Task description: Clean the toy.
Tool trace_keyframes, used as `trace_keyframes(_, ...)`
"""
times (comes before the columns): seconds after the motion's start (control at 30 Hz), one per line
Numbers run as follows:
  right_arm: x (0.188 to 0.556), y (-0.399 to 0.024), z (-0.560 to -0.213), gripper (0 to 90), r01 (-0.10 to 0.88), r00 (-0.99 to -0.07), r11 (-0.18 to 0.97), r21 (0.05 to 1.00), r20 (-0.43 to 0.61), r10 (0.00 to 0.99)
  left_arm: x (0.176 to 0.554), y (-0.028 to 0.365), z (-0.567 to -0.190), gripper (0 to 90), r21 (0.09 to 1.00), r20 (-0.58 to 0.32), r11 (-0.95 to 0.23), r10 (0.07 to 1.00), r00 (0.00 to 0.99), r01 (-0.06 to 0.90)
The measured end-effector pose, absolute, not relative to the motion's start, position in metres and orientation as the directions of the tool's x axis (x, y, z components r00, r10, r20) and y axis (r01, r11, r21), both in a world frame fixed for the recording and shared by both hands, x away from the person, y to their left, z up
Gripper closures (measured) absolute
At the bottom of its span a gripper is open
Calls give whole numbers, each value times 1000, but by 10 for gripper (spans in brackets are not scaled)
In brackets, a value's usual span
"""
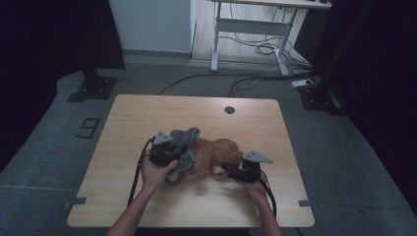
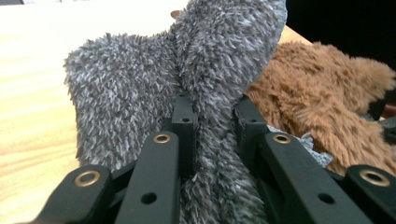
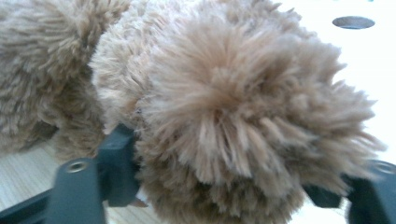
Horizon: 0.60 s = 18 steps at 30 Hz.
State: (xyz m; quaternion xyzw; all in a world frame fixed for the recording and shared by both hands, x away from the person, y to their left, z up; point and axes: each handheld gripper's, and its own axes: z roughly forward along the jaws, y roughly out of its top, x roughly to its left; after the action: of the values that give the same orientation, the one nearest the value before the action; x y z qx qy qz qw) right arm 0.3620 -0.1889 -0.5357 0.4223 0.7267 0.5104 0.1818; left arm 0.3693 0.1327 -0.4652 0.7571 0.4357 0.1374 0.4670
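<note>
Two grippers work with us at a pale wooden table [image 1: 147, 113] on a grey floor, a white desk frame [image 1: 248, 29] and loose cables behind it. Our left gripper [image 2: 212, 116] is pinched tight on a fold of grey cloth [image 2: 140, 88] draped beside the bear [image 1: 216, 155] at mid-table. Our right gripper [image 3: 233, 186] stands wide with the bear's fluffy limb between its jaws; whether they press it we cannot tell.
</note>
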Motion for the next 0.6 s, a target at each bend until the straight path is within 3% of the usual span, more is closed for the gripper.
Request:
trace_keyframes(0.2, 357, -199, -520, 160, 468, -584, 91, 879, 230, 778, 357, 136, -472, 748, 834, -194, -190, 778, 597, 518)
trace_keyframes(0.4, 348, -217, -486, 144, 430, -584, 32, 902, 251, 772, 345, 140, -479, 748, 844, -212, -175, 760, 614, 507)
trace_keyframes(0.6, 372, -206, -463, 124, 468, -575, 102, 878, 215, 789, 334, 142, -483, 747, 850, -225, -162, 749, 623, 502)
